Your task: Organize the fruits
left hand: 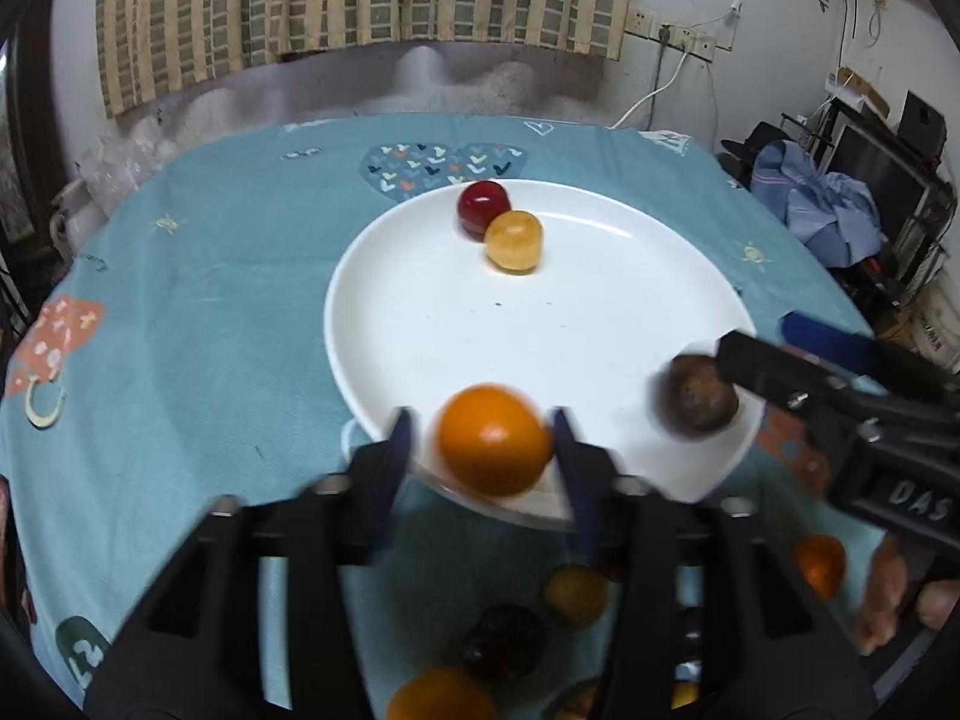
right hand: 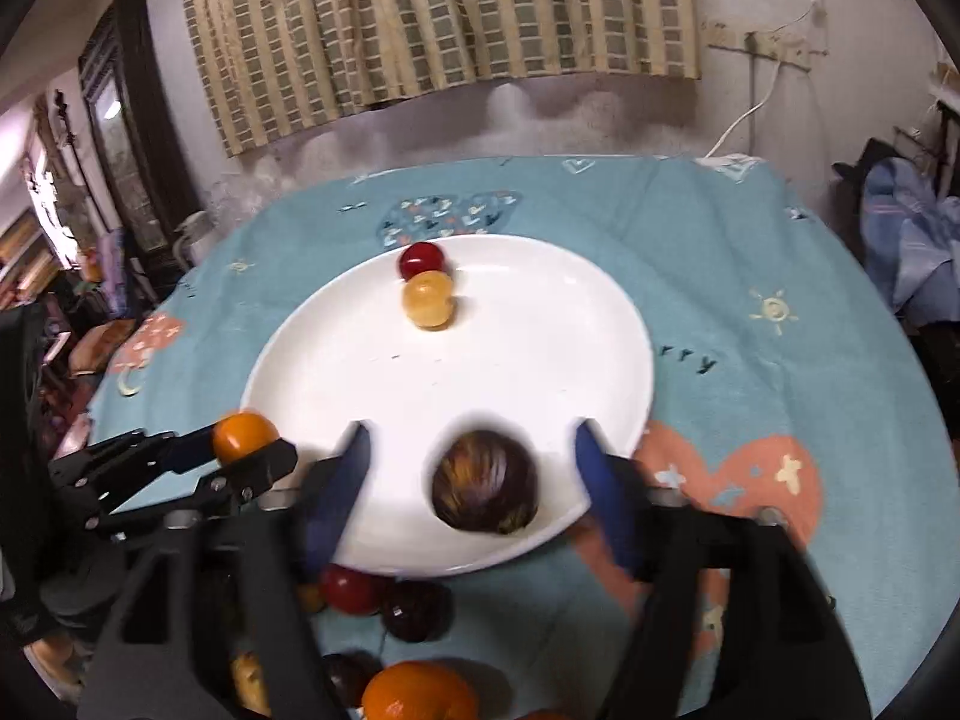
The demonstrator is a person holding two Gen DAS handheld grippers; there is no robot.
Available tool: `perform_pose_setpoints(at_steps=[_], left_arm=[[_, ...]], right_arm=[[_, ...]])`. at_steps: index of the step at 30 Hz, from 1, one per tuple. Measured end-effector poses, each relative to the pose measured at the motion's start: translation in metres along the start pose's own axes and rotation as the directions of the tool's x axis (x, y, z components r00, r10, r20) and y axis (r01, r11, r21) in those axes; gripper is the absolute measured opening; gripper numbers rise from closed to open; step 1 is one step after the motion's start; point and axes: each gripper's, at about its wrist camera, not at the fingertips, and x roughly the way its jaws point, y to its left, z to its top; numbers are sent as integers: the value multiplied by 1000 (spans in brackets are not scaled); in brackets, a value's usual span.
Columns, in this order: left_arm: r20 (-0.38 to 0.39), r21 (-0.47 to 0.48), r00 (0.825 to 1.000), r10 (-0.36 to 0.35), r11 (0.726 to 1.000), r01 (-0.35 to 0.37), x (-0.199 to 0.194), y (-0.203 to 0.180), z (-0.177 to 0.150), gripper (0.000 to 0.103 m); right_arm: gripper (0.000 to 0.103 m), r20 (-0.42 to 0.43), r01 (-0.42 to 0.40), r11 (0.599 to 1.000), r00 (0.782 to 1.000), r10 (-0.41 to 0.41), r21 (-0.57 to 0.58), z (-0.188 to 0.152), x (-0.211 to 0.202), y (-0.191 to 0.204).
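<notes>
A white plate (left hand: 420,312) lies on the blue tablecloth and holds a red fruit (left hand: 483,206) and a yellow fruit (left hand: 514,241) at its far side. My left gripper (left hand: 483,450) stands open around an orange fruit (left hand: 495,439) at the plate's near rim, with gaps on both sides. My right gripper (right hand: 474,468) is wide open around a dark brown fruit (right hand: 485,482) on the plate's (right hand: 360,372) near part. The left gripper (right hand: 240,450) and the orange fruit (right hand: 245,437) also show in the right wrist view.
Several loose fruits lie on the cloth in front of the plate: an orange one (right hand: 420,693), a red one (right hand: 348,588) and dark ones (right hand: 417,609). The round table's (left hand: 180,300) edge drops off at left and right. A wall with a curtain (left hand: 360,0) stands behind.
</notes>
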Motion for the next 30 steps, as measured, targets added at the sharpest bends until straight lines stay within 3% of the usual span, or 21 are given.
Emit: perform_pose_setpoints(at_steps=[3,8,13,15,19,24,30], left_arm=[[27,7,1000,15,1000,-15,-9,5,-2,64],[57,-55,998,4,998,-1,-41,27,-11,67],[65,-51,997,49,998,-46,-66,34,-54,71],[38,-34,997,70,997,-69,-72,33,-75,71],[59,-2,996,72,997,-72,-83,27,-93,71],[68,74,995,77,994,-82,-77,9,-98,72],[5,52,999,32,998,-32,-59,14,-98,66]], right_arm=[[73,71,-22,1000,997,22,3,1,-23,-2],[73,108,-77,997,991,74,21,-2,-57,-1],[91,125,-93,993,989,83,78,-47,-84,-12],[92,106,-96,990,991,85,105,-66,-91,-18],[92,106,-123,980,989,107,156,-84,-100,-29],[92,134,-135,966,985,107,220,-83,-104,-42],[92,104,-138,965,988,117,222,-85,-97,-41]])
